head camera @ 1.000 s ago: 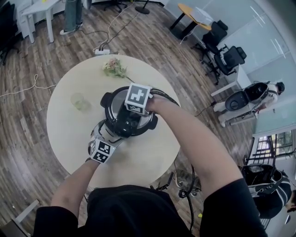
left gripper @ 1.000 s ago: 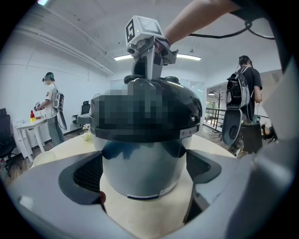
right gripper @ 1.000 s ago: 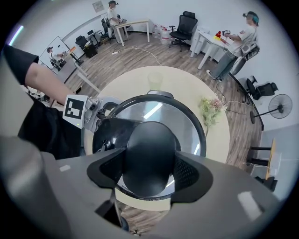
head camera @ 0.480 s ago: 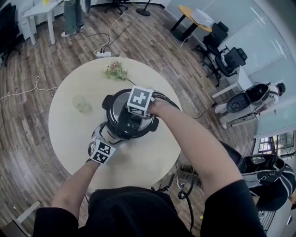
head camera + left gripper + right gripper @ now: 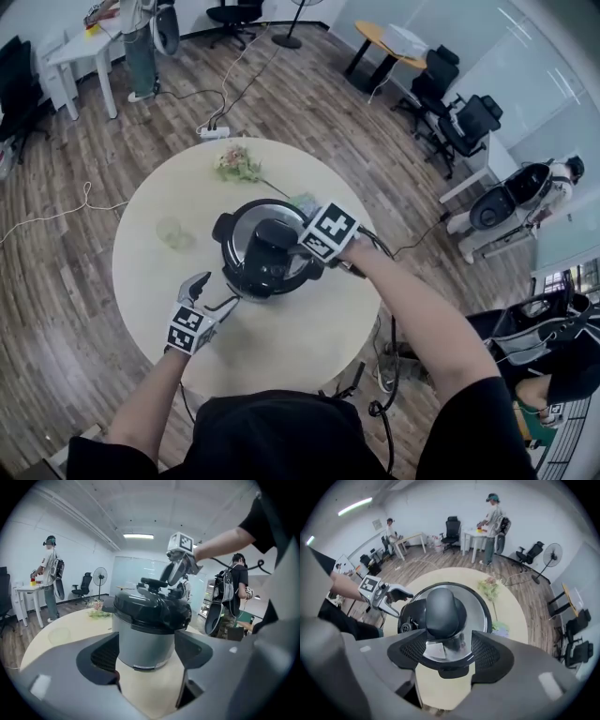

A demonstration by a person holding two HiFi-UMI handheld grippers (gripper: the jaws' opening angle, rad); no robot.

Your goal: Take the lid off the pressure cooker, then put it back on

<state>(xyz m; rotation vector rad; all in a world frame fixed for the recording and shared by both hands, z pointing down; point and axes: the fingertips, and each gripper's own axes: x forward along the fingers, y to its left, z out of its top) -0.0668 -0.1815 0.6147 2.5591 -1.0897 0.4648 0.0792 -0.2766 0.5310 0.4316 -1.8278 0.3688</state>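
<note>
We see the jaws of the left gripper [image 5: 214,292] standing apart. They have just been closing, yet nothing is between the pads. The pressure cooker [image 5: 145,639] stands beyond them, near but untouched. The jaws of the right gripper [image 5: 449,660] are about half apart and point steeply down over the near rim of the lid [image 5: 480,604]. Its pads press on nothing; the steel rim and a black side tab show in the gap below them.

The lid sits on the cooker, and its black handle [image 5: 443,609] lies across the top just past the right jaws. With the lid on, we cannot tell what the cooker holds. It stands near the middle of a round pale table [image 5: 281,347], with the left gripper off its near left side and the right gripper at its right side.

A clear glass [image 5: 173,232] stands on the table well apart to the cooker's left; we cannot make out anything in it. A sprig of flowers [image 5: 236,164] lies toward the far edge. A small pale green thing [image 5: 305,201] lies just beside the cooker.

Around the table we see a wooden floor with a power strip [image 5: 214,131], a white desk [image 5: 80,42] with a person [image 5: 49,569] beside it, a standing fan [image 5: 99,577], office chairs [image 5: 459,117] and an orange round table [image 5: 389,33].
</note>
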